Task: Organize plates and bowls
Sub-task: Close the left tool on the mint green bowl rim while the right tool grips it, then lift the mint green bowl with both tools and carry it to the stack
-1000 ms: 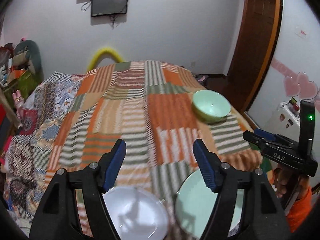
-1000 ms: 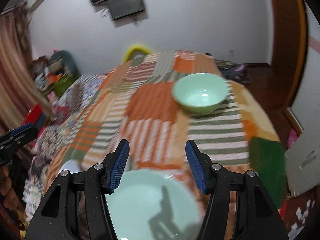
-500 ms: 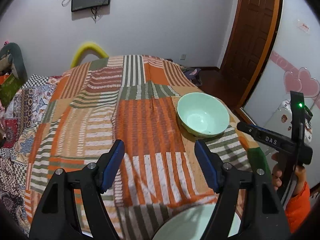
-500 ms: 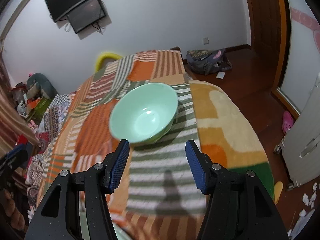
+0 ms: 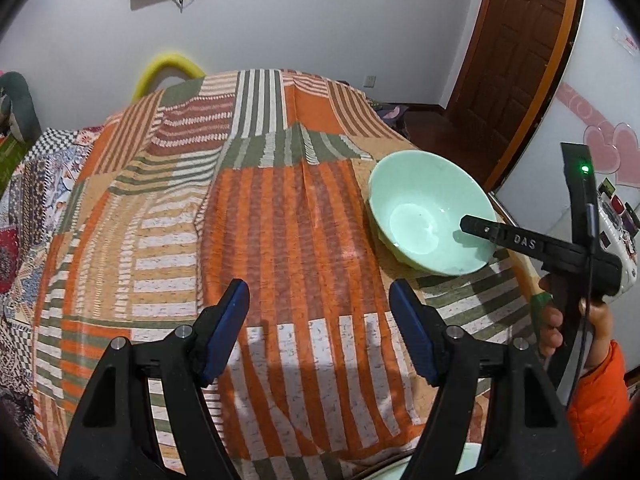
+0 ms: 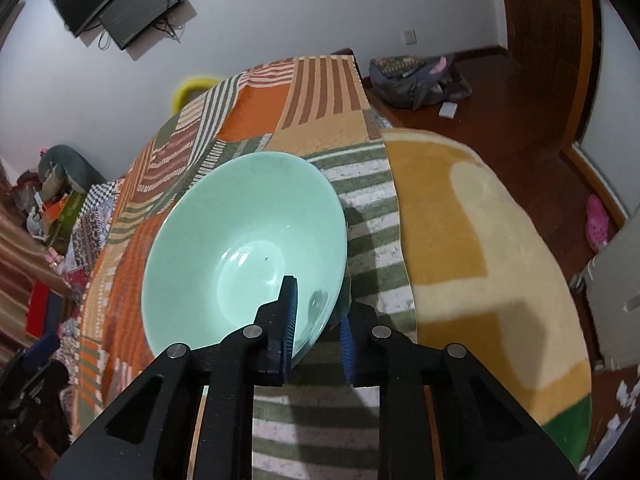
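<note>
Right gripper [image 6: 316, 320] clamped on near rim of mint-green bowl [image 6: 244, 236], left gripper [image 5: 320, 328] wide open, empty, over striped blanket [image 5: 280, 220]

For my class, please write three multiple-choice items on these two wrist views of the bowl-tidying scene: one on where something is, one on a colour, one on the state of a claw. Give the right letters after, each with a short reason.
1. Where does the bowl sit?
A. On the patchwork cover, toward its right edge in the left wrist view
B. On the wooden floor
C. On a shelf under the screen

2. What colour is the bowl?
A. Orange
B. Pale green
C. Dark blue

3. How does the right claw stand?
A. Wide open above the bowl
B. Shut on the bowl's near rim
C. Shut on a spoon

Answers:
1. A: the left wrist view shows it resting on the striped cover near the right edge.
2. B: both views show a pale green glaze.
3. B: in the right wrist view one finger lies inside the bowl and the other outside, with the rim pinched between them. The left claw stands open over bare cover.
</note>
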The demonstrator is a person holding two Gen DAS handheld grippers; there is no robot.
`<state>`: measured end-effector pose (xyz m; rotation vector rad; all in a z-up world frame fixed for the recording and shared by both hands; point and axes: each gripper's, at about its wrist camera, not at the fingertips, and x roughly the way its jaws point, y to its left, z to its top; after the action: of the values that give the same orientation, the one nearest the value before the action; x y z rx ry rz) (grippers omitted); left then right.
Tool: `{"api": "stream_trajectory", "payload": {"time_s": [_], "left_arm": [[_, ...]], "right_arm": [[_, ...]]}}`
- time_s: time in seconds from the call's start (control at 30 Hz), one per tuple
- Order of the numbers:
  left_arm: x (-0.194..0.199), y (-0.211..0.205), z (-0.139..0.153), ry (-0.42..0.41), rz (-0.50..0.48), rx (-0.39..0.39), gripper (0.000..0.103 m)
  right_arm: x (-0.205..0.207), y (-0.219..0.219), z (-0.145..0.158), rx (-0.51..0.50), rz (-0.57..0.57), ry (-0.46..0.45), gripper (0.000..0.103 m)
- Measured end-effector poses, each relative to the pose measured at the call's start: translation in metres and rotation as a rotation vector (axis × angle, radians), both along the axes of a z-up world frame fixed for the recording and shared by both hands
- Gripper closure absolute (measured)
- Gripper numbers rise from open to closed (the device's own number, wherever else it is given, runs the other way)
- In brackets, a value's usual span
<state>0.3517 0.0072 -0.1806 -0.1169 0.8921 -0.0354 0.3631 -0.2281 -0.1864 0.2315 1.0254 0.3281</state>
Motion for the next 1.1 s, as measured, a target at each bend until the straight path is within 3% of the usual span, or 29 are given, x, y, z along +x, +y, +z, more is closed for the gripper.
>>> {"api": "stream_trajectory", "payload": {"time_s": [0.27,0.37,0.43,0.6,0.63,0.73,0.87,1.1], "left_arm": [[0.014,-0.015,-0.02,0.061,-0.025,-0.01,0.034],[0.019,-0.023,-0.03,0.094,-0.05,0.014,0.049],[0.021,-0.028,-0.038,0.122,-0.044,0.064,0.065],[0.02,-0.033,-0.05,0.149,-0.068,0.075,0.077],[0.019,-0.035,-0.05,0.143,-0.08,0.078,0.088],[0.016,-0.037,-0.046,0.148,-0.09,0.08,0.089],[0.006,-0.03,-0.041,0.169,-0.091,0.018,0.09],[-0.035,-0.028,-0.011,0.108,-0.091,0.024,0.089]], "right_arm": [[-0.029,0.005,0.004,0.02,0.108,0.007,0.086],[-0.04,0.008,0.004,0.019,0.145,0.004,0.086],[-0.044,0.01,0.003,0.029,0.156,0.006,0.086],[-0.056,0.016,0.004,0.02,0.17,-0.001,0.086],[-0.057,0.018,0.004,0.007,0.174,-0.007,0.086],[-0.059,0.022,0.005,-0.013,0.172,-0.008,0.086],[-0.065,0.024,0.01,-0.014,0.161,-0.009,0.086],[-0.089,0.032,0.033,-0.005,0.167,-0.052,0.086]]}}
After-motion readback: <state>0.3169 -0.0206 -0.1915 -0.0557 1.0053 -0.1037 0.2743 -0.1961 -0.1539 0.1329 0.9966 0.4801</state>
